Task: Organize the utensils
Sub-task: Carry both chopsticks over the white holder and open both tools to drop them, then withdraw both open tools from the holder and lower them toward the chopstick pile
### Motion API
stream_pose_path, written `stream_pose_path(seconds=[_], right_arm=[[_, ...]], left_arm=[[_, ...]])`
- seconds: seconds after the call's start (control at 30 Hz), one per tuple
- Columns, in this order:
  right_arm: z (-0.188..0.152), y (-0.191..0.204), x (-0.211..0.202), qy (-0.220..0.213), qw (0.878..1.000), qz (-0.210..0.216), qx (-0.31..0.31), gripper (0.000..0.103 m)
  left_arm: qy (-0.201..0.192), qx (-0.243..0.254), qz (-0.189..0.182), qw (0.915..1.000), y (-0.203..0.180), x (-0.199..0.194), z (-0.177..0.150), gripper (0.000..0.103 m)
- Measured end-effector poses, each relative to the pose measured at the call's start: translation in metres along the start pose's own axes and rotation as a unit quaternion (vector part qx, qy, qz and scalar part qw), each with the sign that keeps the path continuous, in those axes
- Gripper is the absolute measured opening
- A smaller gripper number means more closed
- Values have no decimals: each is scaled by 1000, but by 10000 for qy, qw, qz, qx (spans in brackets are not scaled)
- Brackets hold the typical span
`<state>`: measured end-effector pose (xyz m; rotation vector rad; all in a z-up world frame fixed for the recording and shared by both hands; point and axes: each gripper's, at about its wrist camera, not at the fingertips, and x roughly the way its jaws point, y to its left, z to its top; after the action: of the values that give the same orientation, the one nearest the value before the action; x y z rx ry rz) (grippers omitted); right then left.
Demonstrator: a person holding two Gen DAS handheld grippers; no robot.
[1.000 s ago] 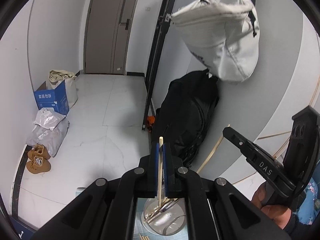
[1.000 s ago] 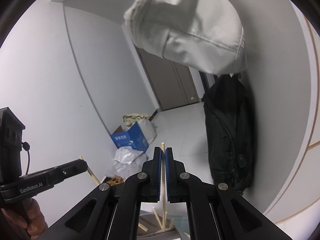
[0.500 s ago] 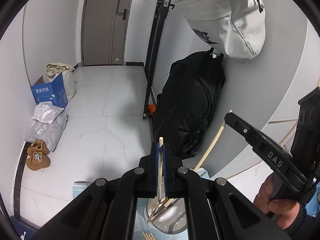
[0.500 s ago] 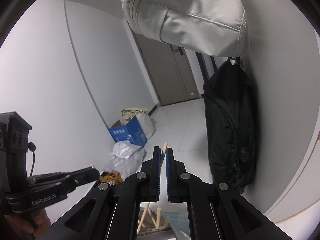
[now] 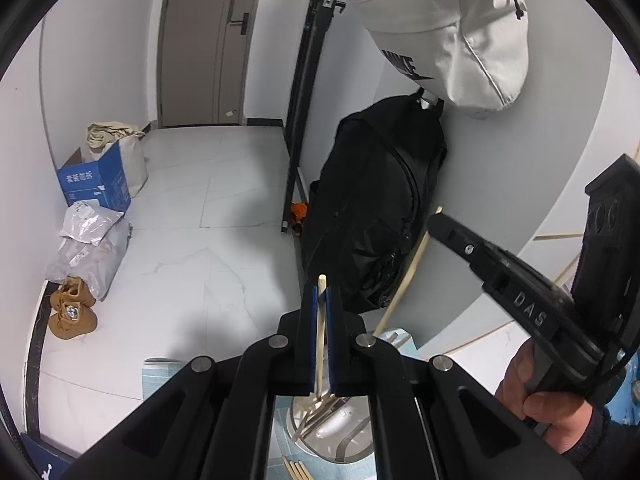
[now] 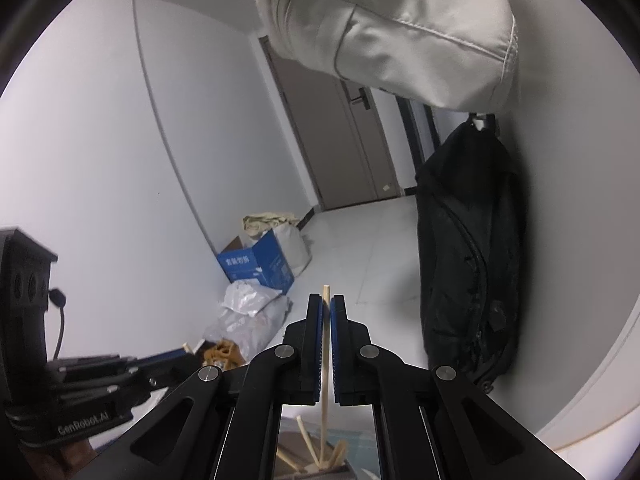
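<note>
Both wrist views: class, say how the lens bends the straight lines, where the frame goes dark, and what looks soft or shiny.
Left wrist view: the door frame bows, black corners ring the picture, and the metal holder at the bottom glints. Right wrist view: the wall seam curves strongly, the left gripper at the lower left is soft and dim, and the grey bag overhead looks stretched.

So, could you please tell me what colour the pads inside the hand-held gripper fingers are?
Blue pads, clearest in the left wrist view, where they clamp a pale wooden chopstick.
</note>
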<state>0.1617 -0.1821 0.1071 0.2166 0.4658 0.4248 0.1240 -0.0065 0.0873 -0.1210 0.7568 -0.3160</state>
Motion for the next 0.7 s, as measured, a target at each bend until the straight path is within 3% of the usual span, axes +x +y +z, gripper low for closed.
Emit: stream_pose_path(seconds=[0.23,0.33,0.4,0.43,0.47,0.5,0.53,0.57,0.7], right_arm=[[-26,1,11,707,9972,253,-66,3],[-38,3,14,1033,9939,349,-144,7],[-43,4,10,1067,9934,391,-145,16],[-44,3,6,1040,9938,381,-130,21],[-44,1,1,979,9943,410,-72,33],[-44,0,-4,912,9948,460,3,38],[-44,-2,-9,848,9952,493,61,38],[-43,-2,-13,805,9956,474,88,38],[-41,-1,-30,685,9968,391,127,51]], left_arm=[[504,-149,-357,9980,3,14,-7,1],[795,-331,-555,9947,8,17,-12,2],[701,-426,-642,9946,11,9,-13,2],[649,-455,-647,9948,11,4,-13,7],[611,-480,-645,9949,11,0,-13,20],[566,-500,-629,9952,11,-4,-14,29],[472,-522,-592,9958,11,-10,-14,45],[331,-545,-555,9964,12,-16,-15,50],[-18,-596,-327,9977,11,-37,-18,52]])
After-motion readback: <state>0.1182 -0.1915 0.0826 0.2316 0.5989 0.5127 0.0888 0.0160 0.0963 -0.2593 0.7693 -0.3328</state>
